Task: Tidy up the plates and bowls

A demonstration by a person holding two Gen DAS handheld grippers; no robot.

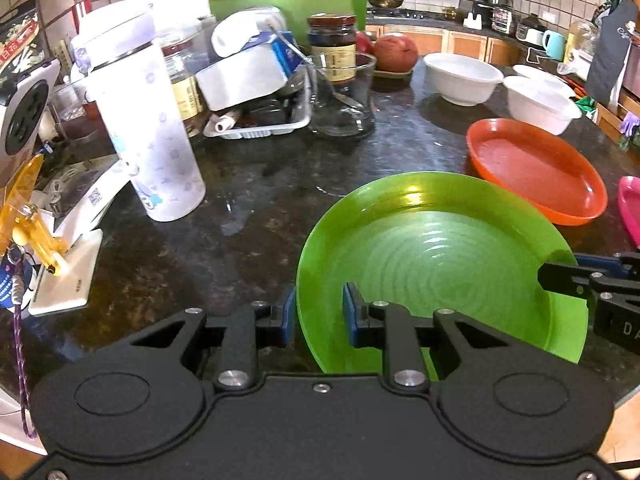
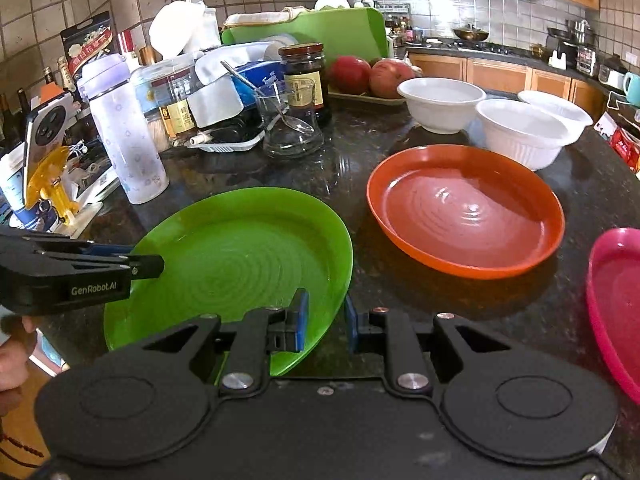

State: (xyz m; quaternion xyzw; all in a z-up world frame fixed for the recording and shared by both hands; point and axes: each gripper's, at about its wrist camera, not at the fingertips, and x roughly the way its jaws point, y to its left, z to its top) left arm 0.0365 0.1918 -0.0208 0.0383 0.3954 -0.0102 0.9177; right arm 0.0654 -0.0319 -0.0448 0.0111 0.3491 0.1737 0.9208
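A green plate [image 1: 440, 248] [image 2: 240, 256] is held over the dark stone counter [image 2: 352, 168] by both grippers on opposite sides of its rim. My left gripper [image 1: 319, 314] is shut on the near-left rim, one blue pad on each face. My right gripper [image 2: 326, 324] is shut on the right rim; it also shows in the left wrist view as the right gripper [image 1: 560, 276]. An orange plate [image 1: 536, 168] [image 2: 464, 208] lies just beyond, and a pink plate [image 1: 632, 204] [image 2: 616, 300] sits at the right edge. Three white bowls [image 2: 440, 104] [image 2: 524, 132] [image 2: 556, 108] stand behind.
At the back left stand a tall white bottle [image 2: 124, 136], a glass beaker with a spoon [image 2: 288, 120], a dark jar [image 2: 304, 76], apples [image 2: 372, 74] and a heap of packets. A phone on a yellow stand [image 2: 48, 160] is at the far left.
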